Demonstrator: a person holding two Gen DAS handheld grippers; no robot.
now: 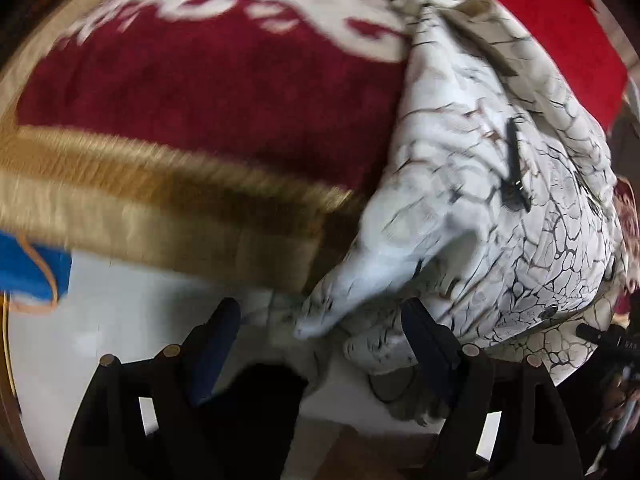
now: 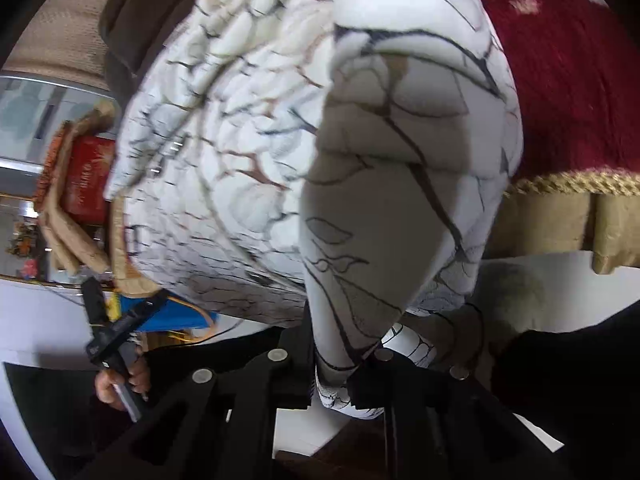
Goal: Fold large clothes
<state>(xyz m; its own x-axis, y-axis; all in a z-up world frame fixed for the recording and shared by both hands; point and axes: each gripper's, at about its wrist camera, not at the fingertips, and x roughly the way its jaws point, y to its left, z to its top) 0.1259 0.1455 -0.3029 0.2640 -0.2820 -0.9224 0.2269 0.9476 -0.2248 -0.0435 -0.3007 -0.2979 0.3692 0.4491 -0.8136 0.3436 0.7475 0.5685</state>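
A large white garment (image 1: 500,208) with a dark crackle print lies bunched on a red blanket (image 1: 208,92). My left gripper (image 1: 320,336) points down at its lower corner. The jaws stand wide open, one dark finger (image 1: 216,340) on each side of the corner, and neither pad presses on the cloth. In the right wrist view the garment (image 2: 248,140) fills the middle, and a fold rises straight out of my right gripper (image 2: 340,376), which is shut on the cloth. The left gripper (image 2: 108,328) shows there at the lower left, held by a hand (image 2: 120,384).
The blanket has a gold fringed border (image 1: 152,208) hanging over a white surface (image 1: 100,312). A blue cloth (image 1: 28,272) lies at the left edge. A bright red pillow (image 1: 560,20) sits behind the garment. A red box (image 2: 86,176) stands among clutter at the left.
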